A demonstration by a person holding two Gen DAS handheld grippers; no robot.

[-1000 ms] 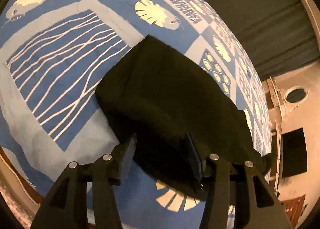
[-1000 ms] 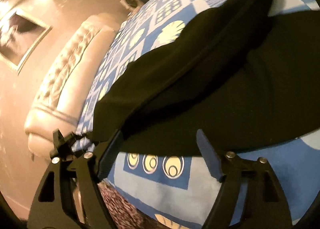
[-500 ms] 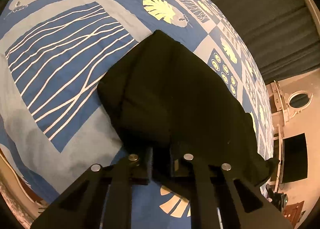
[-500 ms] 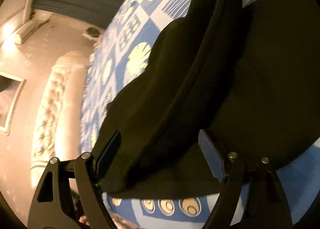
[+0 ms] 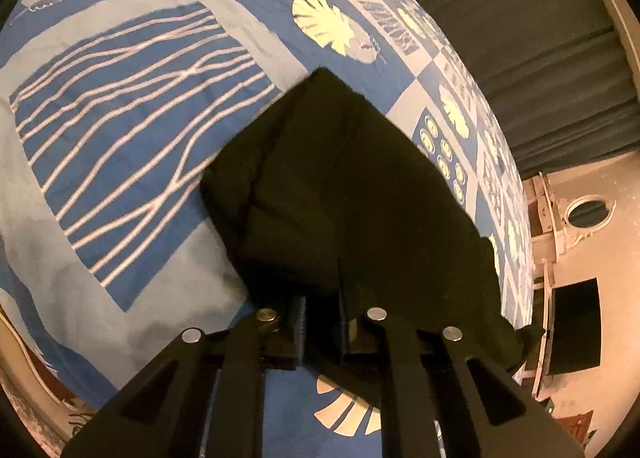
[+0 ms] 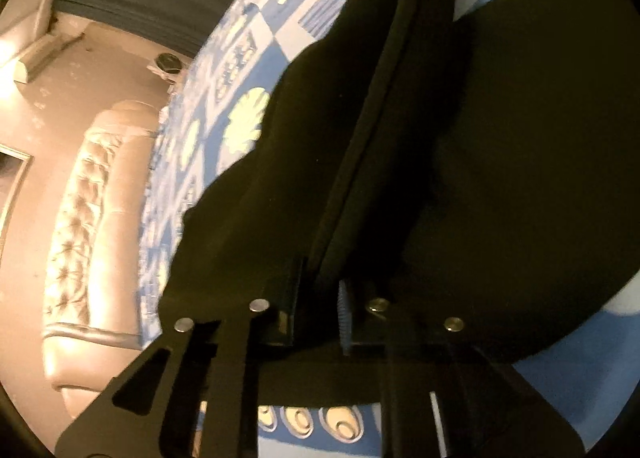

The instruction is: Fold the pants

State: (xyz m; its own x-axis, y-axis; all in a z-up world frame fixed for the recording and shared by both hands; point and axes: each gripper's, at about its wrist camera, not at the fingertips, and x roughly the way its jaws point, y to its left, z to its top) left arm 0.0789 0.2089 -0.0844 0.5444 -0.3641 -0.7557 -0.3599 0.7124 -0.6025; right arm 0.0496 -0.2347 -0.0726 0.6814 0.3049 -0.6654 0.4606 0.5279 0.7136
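Black pants (image 5: 340, 185) lie folded on a blue and white patterned bedspread (image 5: 120, 117). In the left wrist view, my left gripper (image 5: 322, 298) is shut on their near edge, with the cloth bunched between the pads. The right wrist view shows the pants (image 6: 520, 137) filling most of the frame, a thick seam or waistband ridge running up from the jaws. My right gripper (image 6: 320, 286) is closing on that ridge, and black fabric is pinched between its fingers. The bedspread (image 6: 280, 37) shows beyond the cloth.
A dark curtain (image 5: 540, 37) hangs past the far side of the bed. A tufted cream headboard (image 6: 80, 217) stands to the left in the right wrist view. A round mirror (image 5: 588, 211) and a dark screen (image 5: 576, 326) are on the wall to the right.
Both grippers went from open to closed on the pants, the left first, then the right. The right gripper rolled and moved in over the pants' ridge.
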